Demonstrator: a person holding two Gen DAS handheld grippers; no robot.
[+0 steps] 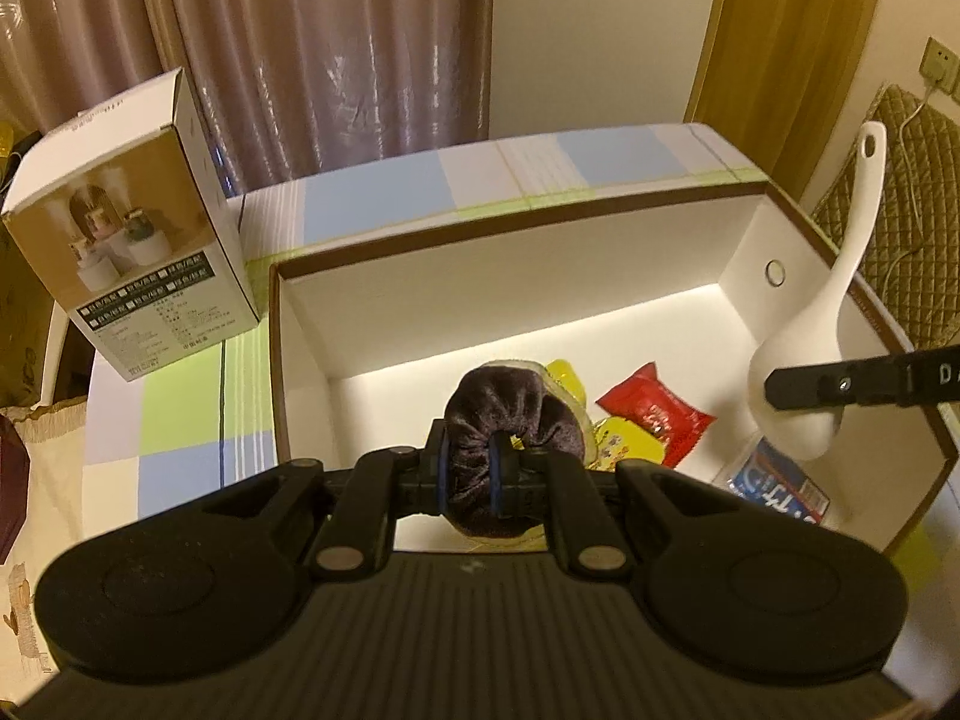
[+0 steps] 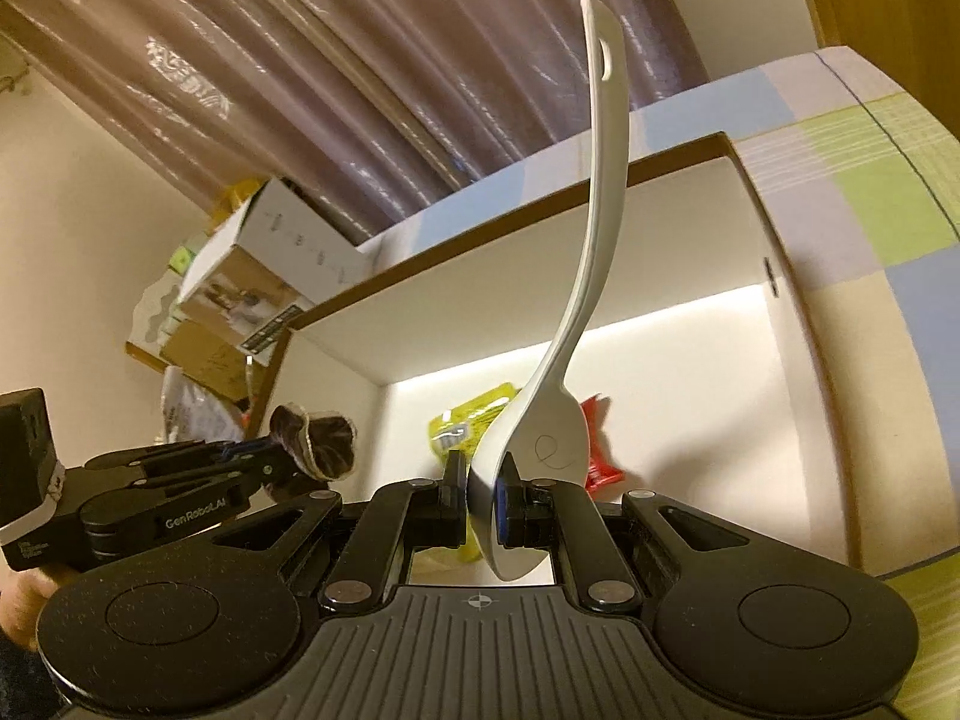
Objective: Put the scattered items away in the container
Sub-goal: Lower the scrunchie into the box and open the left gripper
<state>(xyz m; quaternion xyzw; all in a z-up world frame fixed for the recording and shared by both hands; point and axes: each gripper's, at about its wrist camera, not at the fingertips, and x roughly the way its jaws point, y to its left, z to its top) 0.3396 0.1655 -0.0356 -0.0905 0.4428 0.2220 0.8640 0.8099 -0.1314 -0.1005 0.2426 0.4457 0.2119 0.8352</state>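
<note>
My left gripper (image 1: 471, 474) is shut on a dark purple velvet scrunchie (image 1: 510, 426), holding it over the near side of the open white box with a brown rim (image 1: 510, 306). On the box floor lie a yellow packet (image 1: 567, 378), a red packet (image 1: 657, 414) and a blue-and-white packet (image 1: 774, 486). My right gripper (image 2: 483, 492) is shut on the bowl of a white plastic spoon (image 2: 540, 426), whose handle points up over the box (image 2: 660, 276). In the right wrist view the left gripper (image 2: 264, 462) and scrunchie (image 2: 318, 438) hang at the box's left.
A tall printed product carton (image 1: 138, 252) stands on the checked tablecloth (image 1: 180, 420) just left of the box. Brownish curtains (image 1: 300, 60) hang behind the table. A quilted cushion (image 1: 888, 240) and a wall socket (image 1: 939, 66) are at the right.
</note>
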